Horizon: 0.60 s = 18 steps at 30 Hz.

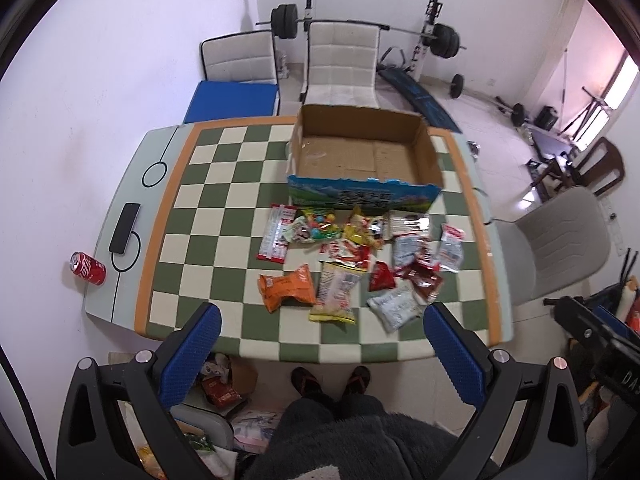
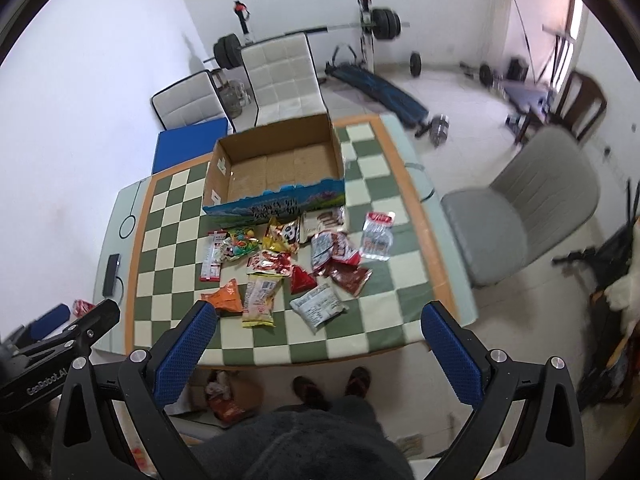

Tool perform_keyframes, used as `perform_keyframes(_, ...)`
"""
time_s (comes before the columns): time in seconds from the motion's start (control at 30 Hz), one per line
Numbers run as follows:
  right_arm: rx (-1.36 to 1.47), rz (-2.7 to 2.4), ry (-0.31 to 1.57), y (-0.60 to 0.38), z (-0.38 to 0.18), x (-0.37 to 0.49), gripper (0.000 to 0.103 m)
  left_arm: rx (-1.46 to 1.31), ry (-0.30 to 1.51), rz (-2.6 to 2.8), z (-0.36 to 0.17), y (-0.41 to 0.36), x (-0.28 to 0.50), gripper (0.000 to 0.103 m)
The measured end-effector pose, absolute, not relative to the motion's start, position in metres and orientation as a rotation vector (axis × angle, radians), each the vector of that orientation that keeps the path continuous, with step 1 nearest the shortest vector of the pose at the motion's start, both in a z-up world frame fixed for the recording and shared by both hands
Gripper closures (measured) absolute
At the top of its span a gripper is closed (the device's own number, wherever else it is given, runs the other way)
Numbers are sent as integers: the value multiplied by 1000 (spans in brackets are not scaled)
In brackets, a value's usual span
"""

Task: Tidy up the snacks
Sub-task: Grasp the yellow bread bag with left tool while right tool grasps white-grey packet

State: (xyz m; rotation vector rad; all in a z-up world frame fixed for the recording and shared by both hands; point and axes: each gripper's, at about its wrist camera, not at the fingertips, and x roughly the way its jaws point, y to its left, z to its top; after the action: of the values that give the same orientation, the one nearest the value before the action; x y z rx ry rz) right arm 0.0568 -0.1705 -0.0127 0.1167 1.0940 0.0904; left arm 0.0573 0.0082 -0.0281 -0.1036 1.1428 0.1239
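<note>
Your snacks [image 1: 352, 256] lie in a loose heap on the checkered bench [image 1: 224, 216], just in front of the box [image 1: 360, 152], which stands open with a bare cardboard floor and a blue printed front wall. At the near edge of the heap you have an orange packet [image 1: 286, 287], a yellow-edged bag [image 1: 336, 294] beside it, and a white pouch [image 1: 394, 307] to the right; a dark red packet [image 1: 425, 280] sits just behind that pouch. A long red-and-white strip [image 1: 276, 232] marks the left side, and a clear pouch with a red top [image 2: 376, 236] lies apart on the right. Your left hand-held gripper [image 1: 322, 332] hovers above the near edge of the bench, its blue fingers spread wide with nothing between them. Your right hand-held gripper [image 2: 318, 330] is likewise wide open and empty, held over the same edge. On the pale left margin of the bench you see a dark phone [image 1: 125, 227], and a red can [image 1: 88, 267] lies on its side at the rim. A grey chair [image 2: 520, 208] stands to the right, white chairs [image 1: 344, 60] behind the bench, and a barbell [image 1: 360, 32] against the far wall.
</note>
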Motion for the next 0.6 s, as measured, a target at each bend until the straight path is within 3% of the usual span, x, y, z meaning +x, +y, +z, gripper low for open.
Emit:
perform_keyframes(0.2,197,24,1254,-177,-102,113,0,-103,1286,144,-109,37,99,0)
perform_keyframes(0.6,466,-93,1685,-170,-357,192,0,-201,1637,57,-295,45,171,2)
